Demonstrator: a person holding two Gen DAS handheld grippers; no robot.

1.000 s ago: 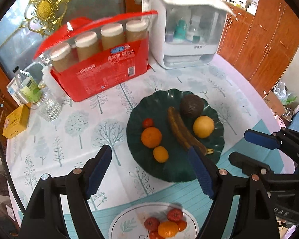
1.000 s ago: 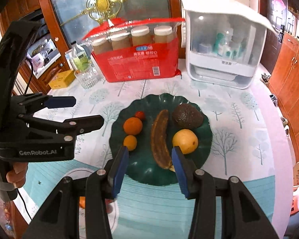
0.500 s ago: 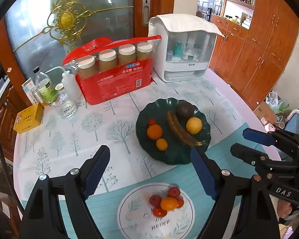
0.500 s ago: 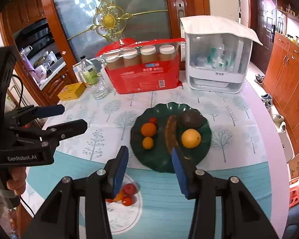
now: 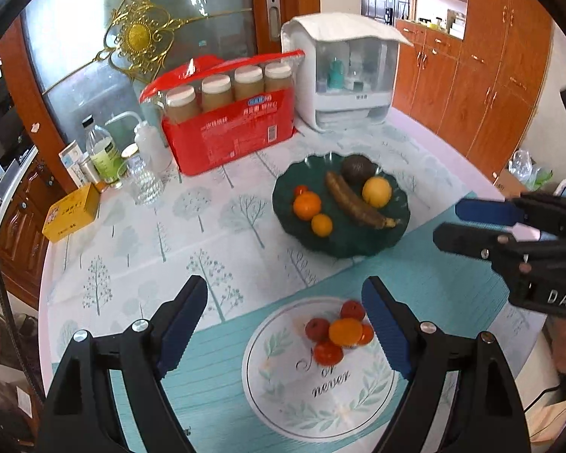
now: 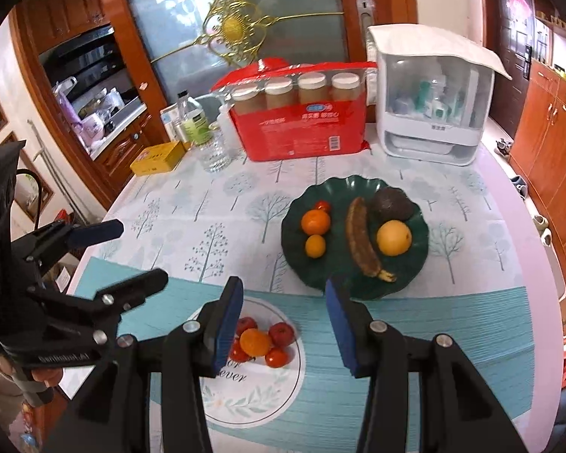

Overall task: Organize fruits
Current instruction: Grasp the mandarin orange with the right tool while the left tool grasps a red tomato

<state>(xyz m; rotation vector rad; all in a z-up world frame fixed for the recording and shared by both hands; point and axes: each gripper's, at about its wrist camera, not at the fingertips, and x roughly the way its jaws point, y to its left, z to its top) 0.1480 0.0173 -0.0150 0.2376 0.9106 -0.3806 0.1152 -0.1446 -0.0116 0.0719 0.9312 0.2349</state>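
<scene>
A dark green plate (image 5: 358, 249) holds a browned banana (image 5: 358, 202), a dark avocado (image 5: 356, 168), a yellow citrus (image 5: 376, 191), two oranges (image 5: 306, 205) and a small tomato (image 5: 301, 190). Nearer me, a white plate (image 5: 320, 396) carries a pile of small red and orange fruits (image 5: 337, 334). My left gripper (image 5: 285, 287) hangs open above the white plate with nothing between its fingers. My right gripper (image 6: 283, 285) is open and empty too, above the gap between the white plate (image 6: 253, 404) and the green plate (image 6: 302, 264). Each gripper shows in the other's view.
At the back of the table stand a red pack of jars (image 5: 230, 128), a white countertop cabinet (image 5: 343, 75), bottles, a glass (image 5: 143, 181) and a yellow box (image 5: 71, 211). The round table's edge curves away on the right, with wooden cupboards beyond.
Both grippers have drawn back from the green plate toward the near edge and risen a little. The white plate has come fully into view. The left jaws have widened slightly.
</scene>
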